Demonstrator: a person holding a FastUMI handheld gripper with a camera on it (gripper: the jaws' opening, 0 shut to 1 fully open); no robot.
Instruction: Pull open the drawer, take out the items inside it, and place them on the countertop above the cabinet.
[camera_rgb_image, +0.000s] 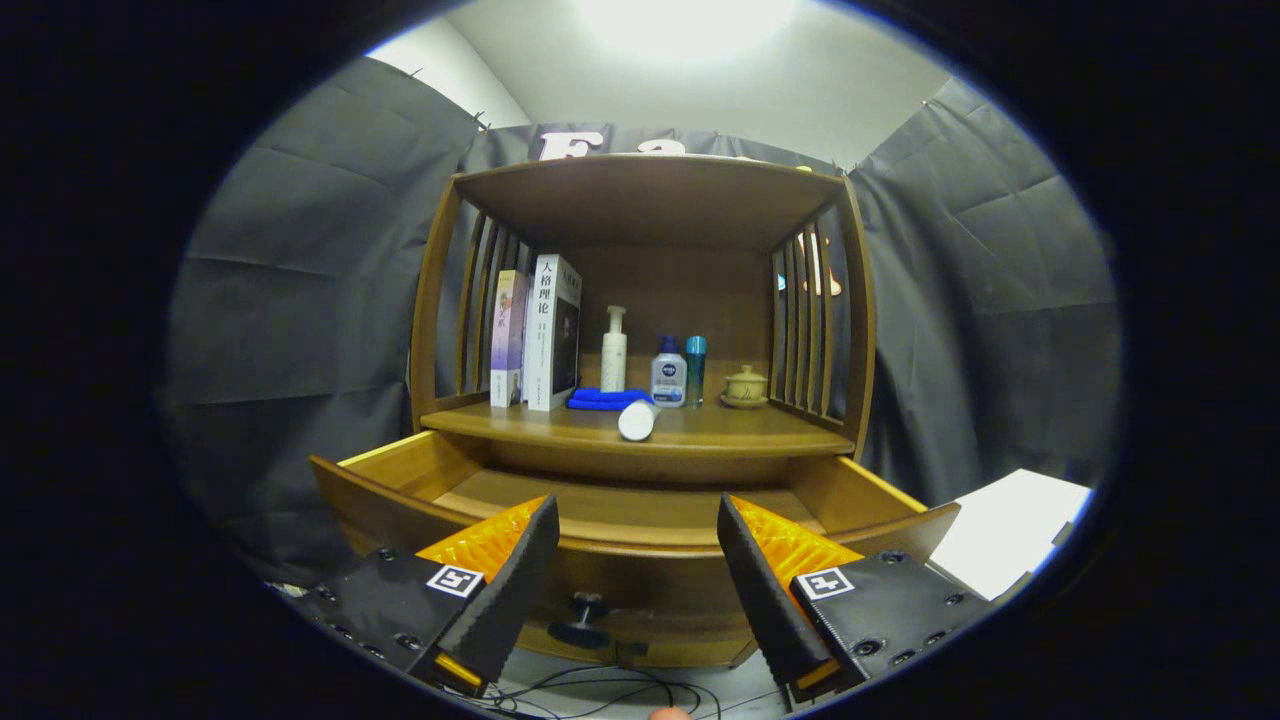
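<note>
Dark cloth walls ring a wooden cabinet (640, 300). Its drawer (620, 500) stands pulled out, no contents visible from here — a white tube (637, 420) lies on the countertop (720, 425) at twelve o'clock. The gripper (640, 560) hangs wide apart, holding nothing, knob (583, 612) between its fingers — free to reach in.

Bright ceiling glare overhead, dim shaded booth walls, fisheye bending edges, sharp centre

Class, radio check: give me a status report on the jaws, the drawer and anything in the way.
Gripper open, jaws apart, holding nothing. Drawer pulled out; visible floor bare. White tube lies on the countertop. Nothing blocking.
</note>
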